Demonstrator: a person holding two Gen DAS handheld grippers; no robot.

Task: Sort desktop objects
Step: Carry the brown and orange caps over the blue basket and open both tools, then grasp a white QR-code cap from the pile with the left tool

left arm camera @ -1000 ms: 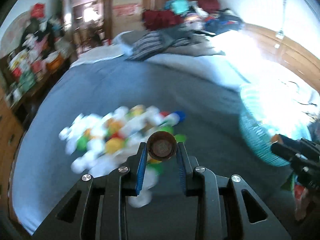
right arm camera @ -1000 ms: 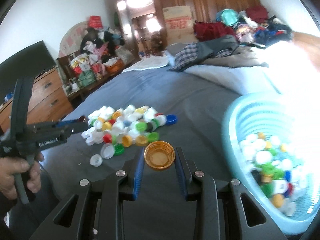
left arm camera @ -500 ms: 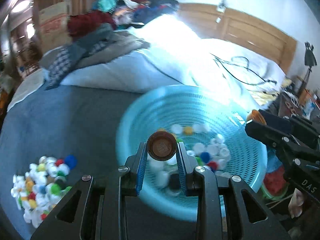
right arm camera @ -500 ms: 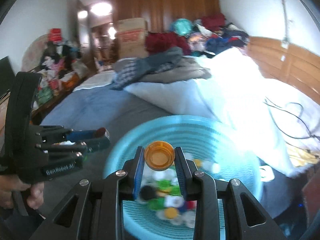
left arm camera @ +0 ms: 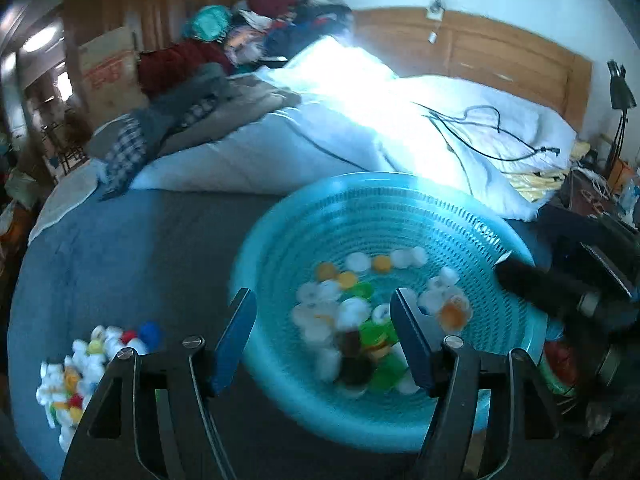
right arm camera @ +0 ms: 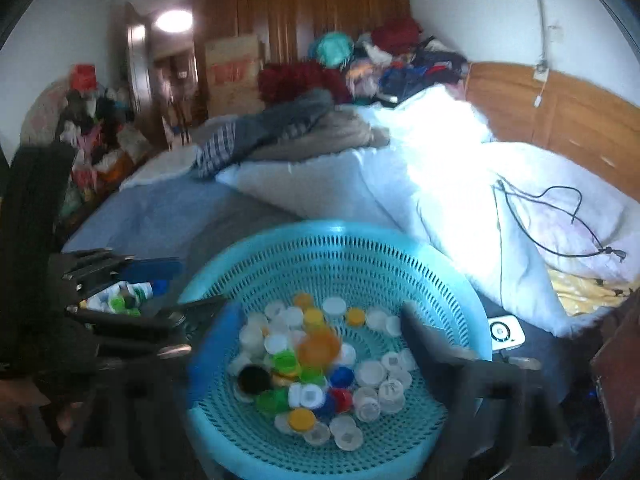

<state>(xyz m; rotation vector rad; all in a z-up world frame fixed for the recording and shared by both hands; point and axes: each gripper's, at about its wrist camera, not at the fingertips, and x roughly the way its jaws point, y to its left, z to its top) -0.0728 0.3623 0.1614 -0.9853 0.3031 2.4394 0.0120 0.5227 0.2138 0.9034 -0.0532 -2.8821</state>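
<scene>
A turquoise mesh basket [left arm camera: 360, 216] sits on the bed and holds several bottle caps; it also shows in the right wrist view [right arm camera: 336, 248]. My left gripper [left arm camera: 324, 328] is open and empty over the basket's near rim. A brown cap [left arm camera: 354, 360] lies among the caps below it. My right gripper [right arm camera: 316, 344] is open and blurred over the basket, with an orange cap [right arm camera: 318, 346] loose between its fingers, above the heap. A pile of mixed caps [left arm camera: 88, 364] lies on the blue sheet at the left.
A white duvet [left arm camera: 360, 120] with black cables [left arm camera: 480, 128] lies behind the basket. Clothes are heaped at the far bed end [right arm camera: 320, 120]. A wooden headboard [left arm camera: 500, 64] is at the right. A small white device [right arm camera: 506, 333] lies beside the basket.
Both grippers have opened over the basket. The brown cap has left the left gripper and the orange cap has left the right one. Both grippers moved closer to the basket.
</scene>
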